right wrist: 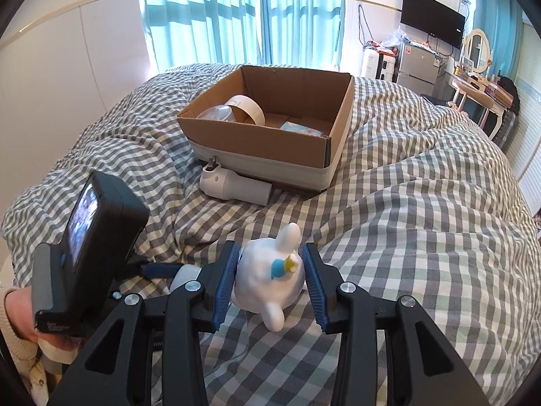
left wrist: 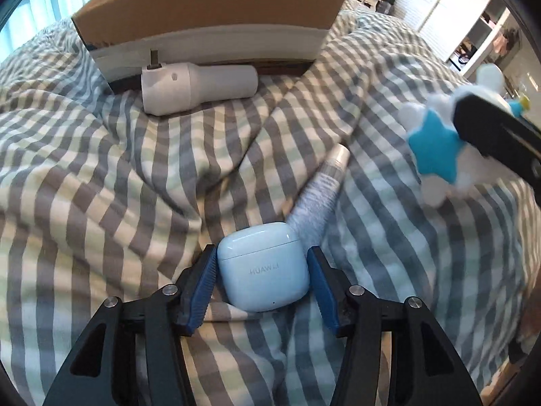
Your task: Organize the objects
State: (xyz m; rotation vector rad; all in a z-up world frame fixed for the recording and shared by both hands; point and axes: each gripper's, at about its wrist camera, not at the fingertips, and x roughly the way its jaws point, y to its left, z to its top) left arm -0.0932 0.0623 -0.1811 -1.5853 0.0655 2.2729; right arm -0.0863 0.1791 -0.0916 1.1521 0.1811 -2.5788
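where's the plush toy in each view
Left wrist view: the plush toy is at the right edge, raised above the bedding and clamped in the other hand-held gripper.
Right wrist view: it sits bottom centre, between the blue pads of the right hand-held gripper.
Shared landmark: the cardboard box with the white hair dryer lying against its front.

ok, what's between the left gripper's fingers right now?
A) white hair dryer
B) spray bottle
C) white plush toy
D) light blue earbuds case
D: the left gripper brackets the light blue earbuds case on the checked bedspread; the right gripper has the plush toy.
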